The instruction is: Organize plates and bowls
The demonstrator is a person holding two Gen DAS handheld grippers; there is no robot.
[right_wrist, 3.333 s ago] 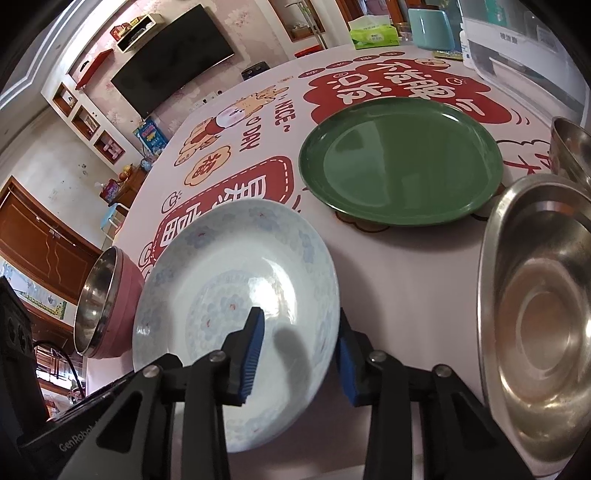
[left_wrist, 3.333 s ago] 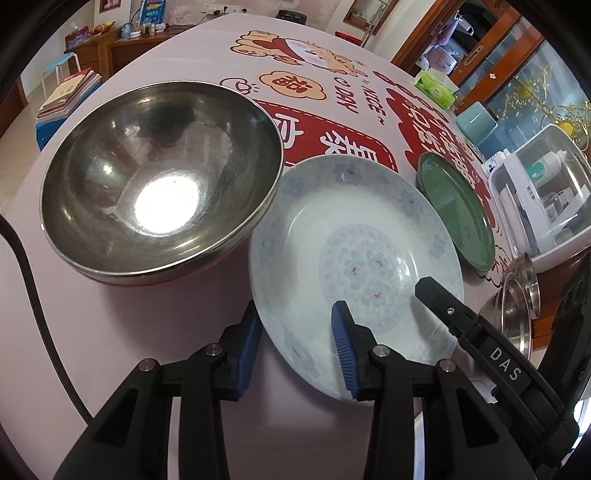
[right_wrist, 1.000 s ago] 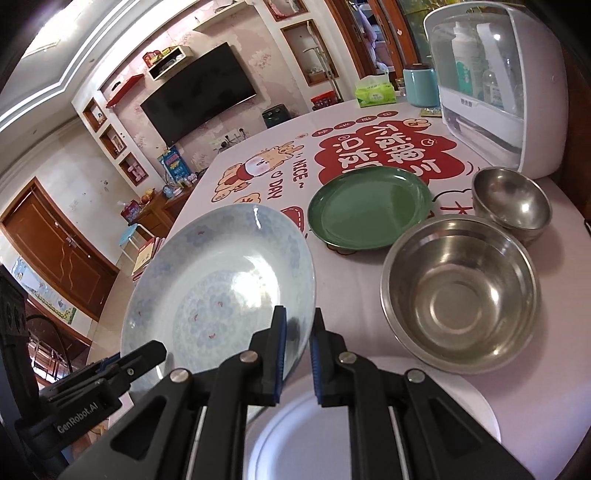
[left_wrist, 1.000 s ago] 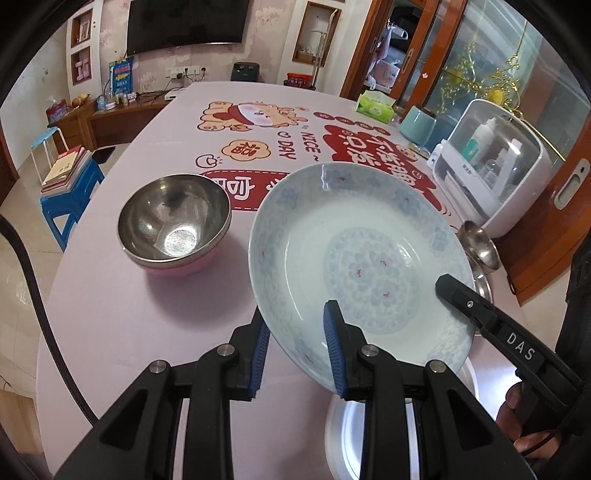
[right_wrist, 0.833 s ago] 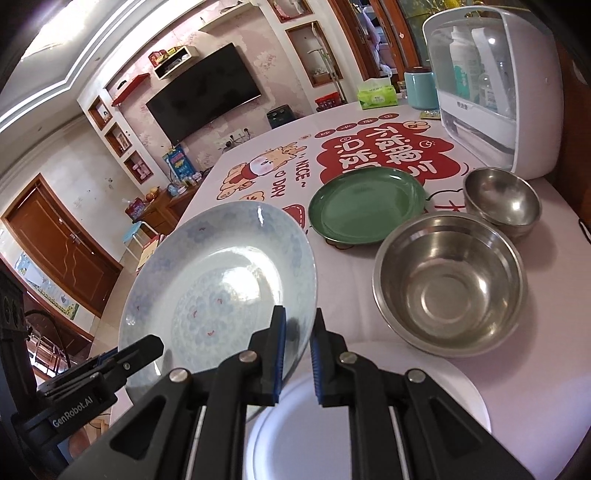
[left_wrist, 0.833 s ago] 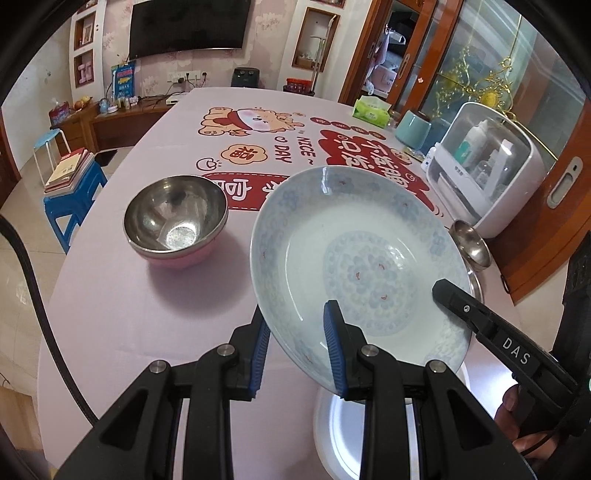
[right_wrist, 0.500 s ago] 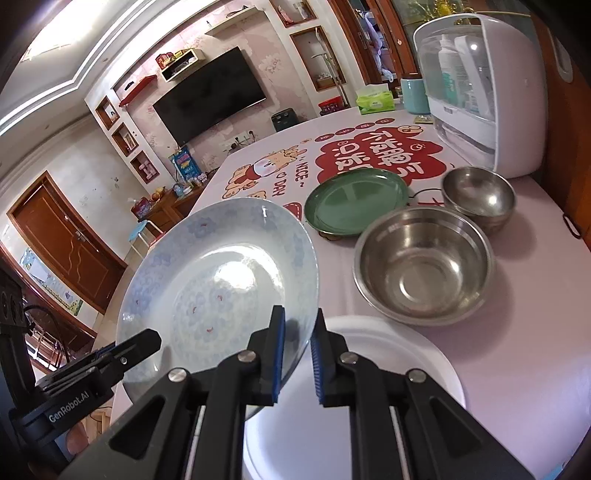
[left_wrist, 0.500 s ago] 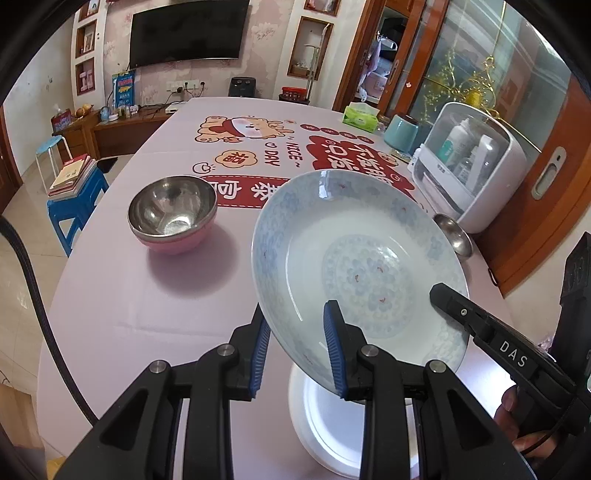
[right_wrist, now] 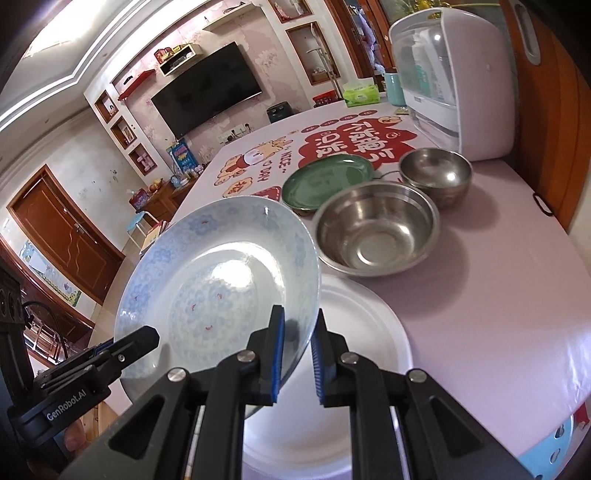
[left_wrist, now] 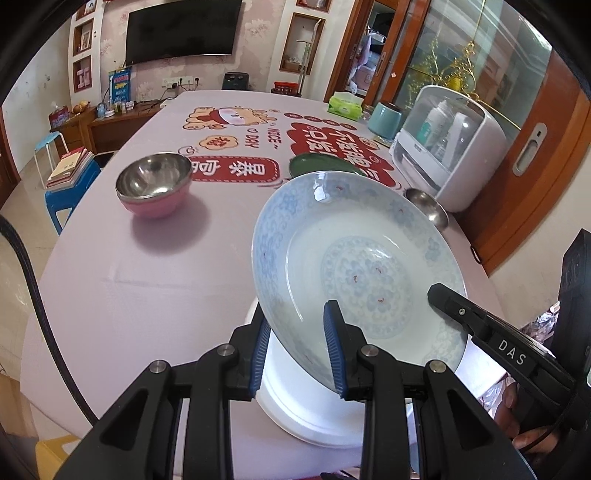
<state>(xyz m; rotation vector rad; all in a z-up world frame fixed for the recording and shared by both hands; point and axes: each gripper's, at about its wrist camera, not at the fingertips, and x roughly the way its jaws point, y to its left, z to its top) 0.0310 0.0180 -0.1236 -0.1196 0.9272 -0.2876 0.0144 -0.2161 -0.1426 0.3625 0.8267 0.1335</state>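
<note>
Both hand-held grippers clamp patterned plate (left_wrist: 354, 258) rims above white plate (right_wrist: 362, 332).

Living room: pink floral wall with mounted television (left_wrist: 183, 31), recessed wall niches (left_wrist: 82, 55), wooden door (right_wrist: 64, 236), blue stool (left_wrist: 68, 184), pale tiled floor (left_wrist: 16, 206).

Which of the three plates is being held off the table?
The blue-patterned plate, gripped at opposite rims by both grippers; the white plate and green plate lie flat on the table.
</note>
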